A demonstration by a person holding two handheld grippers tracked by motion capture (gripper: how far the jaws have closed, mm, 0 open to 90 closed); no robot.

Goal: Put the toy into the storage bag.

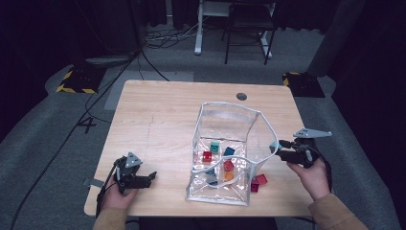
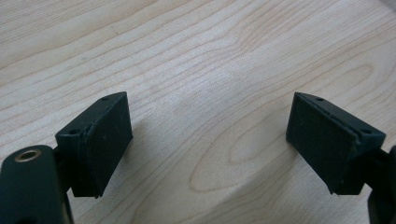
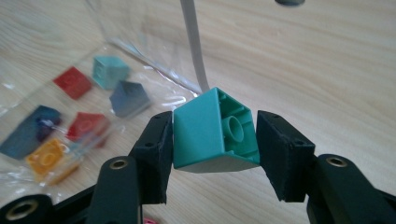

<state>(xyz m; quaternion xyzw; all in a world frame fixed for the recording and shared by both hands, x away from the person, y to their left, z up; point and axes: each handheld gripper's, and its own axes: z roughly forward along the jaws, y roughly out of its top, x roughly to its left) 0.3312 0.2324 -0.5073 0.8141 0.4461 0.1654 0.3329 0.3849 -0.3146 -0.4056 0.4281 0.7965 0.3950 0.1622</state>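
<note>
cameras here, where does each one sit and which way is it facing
High view: fixed above the person's side, looking forward and down on the table; both forearms, the left gripper and the right gripper show.
Left gripper view: rides the left gripper, looking down along its open jaws at bare wood.
Right gripper view: rides the right gripper, looking past the teal brick in its jaws toward the clear bag.
Shared: the high view and right gripper view both show the bag and its bricks.
</note>
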